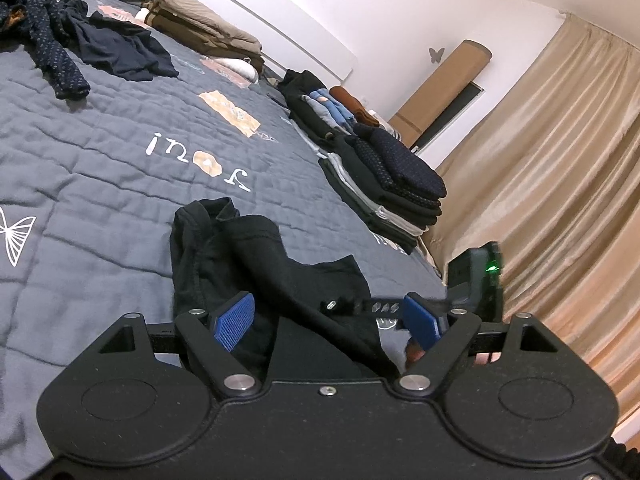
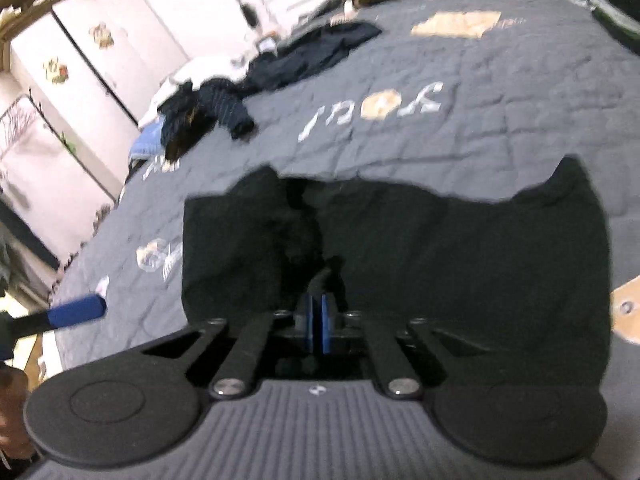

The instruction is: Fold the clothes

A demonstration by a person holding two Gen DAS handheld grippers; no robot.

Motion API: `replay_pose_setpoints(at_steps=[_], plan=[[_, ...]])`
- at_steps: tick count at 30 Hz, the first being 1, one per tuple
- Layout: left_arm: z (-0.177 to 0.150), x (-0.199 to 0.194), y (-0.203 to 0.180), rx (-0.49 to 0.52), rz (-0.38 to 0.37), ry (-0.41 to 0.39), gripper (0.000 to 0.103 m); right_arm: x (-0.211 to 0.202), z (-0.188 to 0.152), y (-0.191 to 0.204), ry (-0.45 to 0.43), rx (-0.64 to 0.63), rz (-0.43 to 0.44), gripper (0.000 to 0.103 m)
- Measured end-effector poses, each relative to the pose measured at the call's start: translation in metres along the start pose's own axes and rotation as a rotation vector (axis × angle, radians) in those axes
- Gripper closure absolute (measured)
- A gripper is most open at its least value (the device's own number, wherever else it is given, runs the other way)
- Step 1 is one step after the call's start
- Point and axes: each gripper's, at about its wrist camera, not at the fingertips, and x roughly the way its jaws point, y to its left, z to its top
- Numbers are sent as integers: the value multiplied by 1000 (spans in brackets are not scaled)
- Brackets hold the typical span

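Two grippers are over one black garment (image 1: pixel 240 256), which lies rumpled on the grey quilt (image 1: pixel 100 152) close in front of me. My left gripper (image 1: pixel 326 320) stands wide open, its blue pads well apart, with a ridge of the black cloth running between them; nothing is pinched there. My right gripper (image 2: pixel 316 320) has its pads drawn almost together, and a tuck of the black cloth rises right at their tips, so I judge it holds a fold of the garment, though the blur keeps me from being sure how much.

The fabric looks like thin knit: light, limp, and quick to sag or slide over itself. It will not keep a shape unless I pull it taut between both hands. A stitched hem or the neckline edge is the place to take hold, since a seam gives the pads something thicker to bite than a single loose layer.

Further off, folded stacks (image 1: pixel 384 176) sit along the bed's edge, and loose dark clothes (image 1: pixel 80 44) lie heaped at the other side.
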Motion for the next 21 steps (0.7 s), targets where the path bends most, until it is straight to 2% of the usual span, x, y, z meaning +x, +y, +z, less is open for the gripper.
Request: replay_pose_setpoints(at_steps=[5,10,14,21], plan=[[0,0,0,2,2,-1,23,-33,16,-2,-134,11,-27,99],[0,0,0,4,4,2,23,-68,26,-8,-244,-6,-134,99],[0,1,-1,9,8,6,23,-69,23,-19,-227,-54,-300,99],[-1,2,-1,12,17,11,23,-59,15,-51,-183,22,-387,98]])
